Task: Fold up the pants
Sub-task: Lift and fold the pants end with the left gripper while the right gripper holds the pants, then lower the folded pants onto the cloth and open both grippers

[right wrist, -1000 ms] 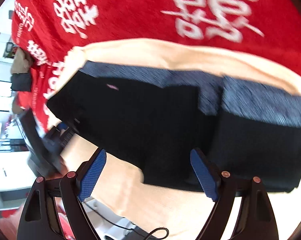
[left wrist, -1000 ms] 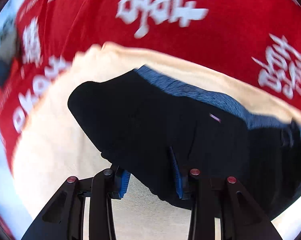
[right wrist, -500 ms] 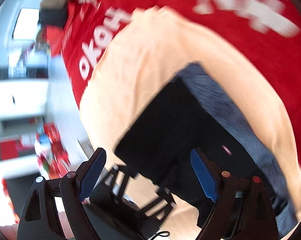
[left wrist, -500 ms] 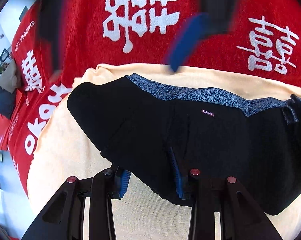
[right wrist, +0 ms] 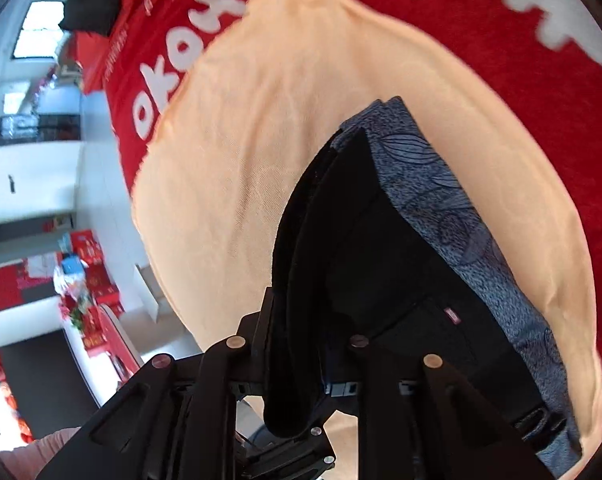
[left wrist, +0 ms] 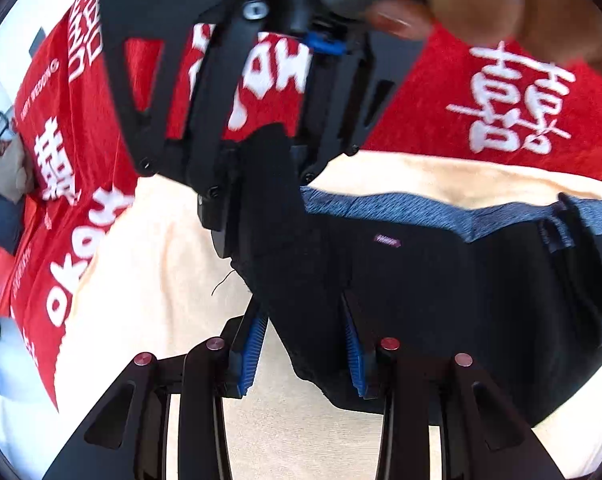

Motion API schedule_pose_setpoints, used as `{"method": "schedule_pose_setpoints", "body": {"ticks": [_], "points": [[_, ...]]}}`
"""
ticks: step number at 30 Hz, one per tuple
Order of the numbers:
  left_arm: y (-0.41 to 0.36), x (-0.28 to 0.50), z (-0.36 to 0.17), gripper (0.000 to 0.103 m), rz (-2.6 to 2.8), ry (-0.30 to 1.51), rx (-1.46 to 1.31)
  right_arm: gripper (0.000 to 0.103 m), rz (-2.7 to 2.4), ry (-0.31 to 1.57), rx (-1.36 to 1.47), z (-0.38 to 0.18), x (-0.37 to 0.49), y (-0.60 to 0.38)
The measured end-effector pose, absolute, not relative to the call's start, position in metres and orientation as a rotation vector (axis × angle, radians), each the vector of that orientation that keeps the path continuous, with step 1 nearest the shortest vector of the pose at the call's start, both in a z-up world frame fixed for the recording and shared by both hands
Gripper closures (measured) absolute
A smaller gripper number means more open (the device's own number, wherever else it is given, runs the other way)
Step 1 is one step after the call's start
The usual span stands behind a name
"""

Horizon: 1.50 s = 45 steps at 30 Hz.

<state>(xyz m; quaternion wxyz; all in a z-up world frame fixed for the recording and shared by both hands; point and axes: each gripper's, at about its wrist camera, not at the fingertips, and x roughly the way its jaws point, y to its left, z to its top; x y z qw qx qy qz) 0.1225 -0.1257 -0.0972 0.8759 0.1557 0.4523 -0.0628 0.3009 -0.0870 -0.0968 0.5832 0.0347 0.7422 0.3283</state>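
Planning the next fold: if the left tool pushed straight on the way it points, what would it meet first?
The black pants, already pinched between its fingers. Beyond that fold, roughly in line, the right tool grips the pants' far corner; depth there is unclear.

Pants (left wrist: 441, 288) are matt black knit cloth, with a grey-blue patterned woven waistband (right wrist: 453, 216). Peach cloth (right wrist: 261, 152) underneath looks soft, finely ribbed; red blanket (left wrist: 429, 120) is fuzzy terry. Gripper frames are matt black plastic, pads (left wrist: 253, 354) ribbed blue rubber.
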Motion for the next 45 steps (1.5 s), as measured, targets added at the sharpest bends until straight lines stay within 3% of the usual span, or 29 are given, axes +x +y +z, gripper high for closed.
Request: {"method": "schedule_pose_setpoints", "body": {"ticks": [13, 21, 28, 34, 35, 39, 40, 41, 42, 45], "points": [[-0.208, 0.091, 0.000, 0.065, -0.418, 0.883, 0.200, 0.083, 0.735, 1.392, 0.543, -0.010, 0.243, -0.261], [-0.309, 0.051, 0.015, 0.065, -0.595, 0.868, 0.292, 0.082, 0.614, 1.218, 0.741, 0.007, 0.170, -0.403], [-0.401, 0.014, -0.021, 0.065, -0.711, 0.893, 0.444, 0.081, 0.464, 1.158, 0.913, -0.041, 0.110, -0.508], [-0.443, -0.004, -0.081, 0.065, -0.712, 1.005, 0.563, 0.081, 0.363, 1.201, 1.025, -0.122, 0.079, -0.552], [-0.444, -0.004, -0.088, 0.060, -0.704, 1.026, 0.571, 0.081, 0.353, 1.211, 1.040, -0.135, 0.077, -0.553], [-0.445, -0.008, -0.101, 0.056, -0.697, 1.078, 0.591, 0.080, 0.317, 1.218, 1.089, -0.159, 0.065, -0.560], [-0.443, -0.009, -0.100, 0.046, -0.695, 1.084, 0.599, 0.079, 0.312, 1.217, 1.091, -0.159, 0.064, -0.560], [-0.440, -0.008, -0.099, 0.029, -0.690, 1.100, 0.591, 0.079, 0.302, 1.222, 1.081, -0.159, 0.063, -0.561], [-0.434, -0.006, -0.096, 0.024, -0.692, 1.118, 0.557, 0.078, 0.292, 1.231, 1.062, -0.157, 0.063, -0.561], [-0.413, 0.003, -0.081, 0.023, -0.684, 1.162, 0.449, 0.077, 0.270, 1.268, 0.967, -0.144, 0.060, -0.560]]}}
